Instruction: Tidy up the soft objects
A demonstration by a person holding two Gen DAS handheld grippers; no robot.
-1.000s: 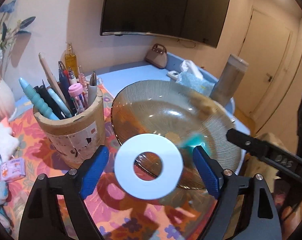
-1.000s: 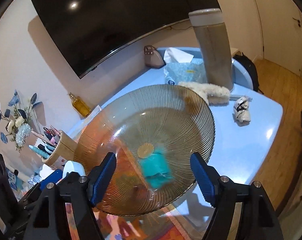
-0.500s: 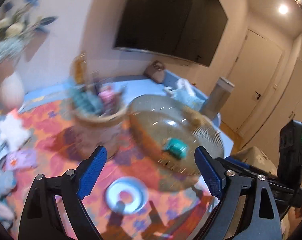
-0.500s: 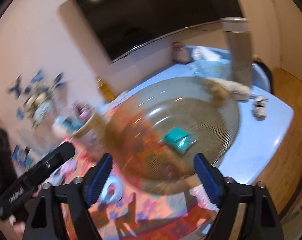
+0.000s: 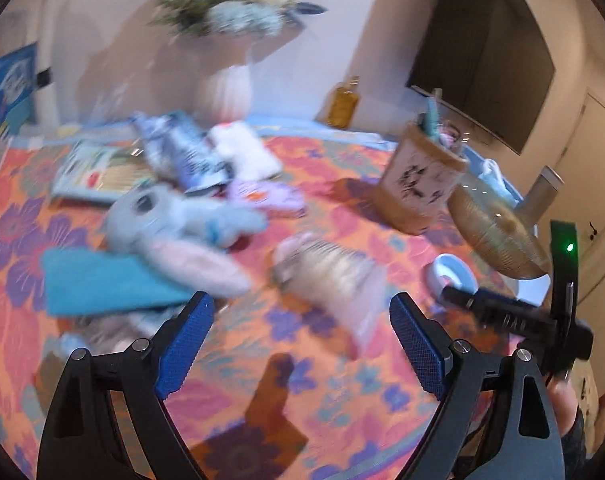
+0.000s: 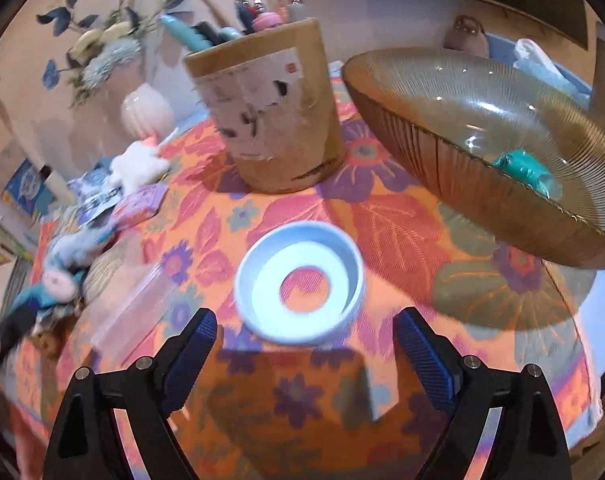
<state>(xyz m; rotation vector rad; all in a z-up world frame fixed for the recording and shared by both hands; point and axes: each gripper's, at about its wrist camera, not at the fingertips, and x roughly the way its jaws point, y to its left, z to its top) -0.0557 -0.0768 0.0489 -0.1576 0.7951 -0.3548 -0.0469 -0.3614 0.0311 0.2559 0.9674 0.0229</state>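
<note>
A bright floral tablecloth (image 6: 386,216) in orange, pink and purple covers the table, with a pale wall and a dark screen behind it. You are between picks: one teal soft piece (image 6: 526,172) already lies in the ribbed amber glass bowl (image 6: 442,152) at the right of the right wrist view, and the rest wait in a heap. Your left gripper (image 5: 300,344) stands with its blue pads wide and nothing between them; your right gripper (image 6: 306,360) has just been opening, is now wide too, and is also empty, with the pale blue ring (image 6: 300,284) lying on the cloth just beyond its tips. Judging by the layout, your next move is to bring the left gripper over the heap at the left of its frame, choose one soft item, close on its bulk and carry it to the bowl. The grey-blue plush rabbit (image 5: 174,220) lies partly over the teal cloth (image 5: 98,284), so lift the rabbit first or expect both to drag. The left wrist view, though blurred, shows the whole heap: the rabbit, the teal cloth, a white plush (image 5: 246,152), a lilac packet (image 5: 270,196) and a clear ribbed bag (image 5: 330,276) near centre. The right wrist view shows only the edge of that heap, at lower left, but gives you what the left lacks: the bowl's inside, and a sharp look at the pen holder (image 6: 270,116) at upper centre.
</note>
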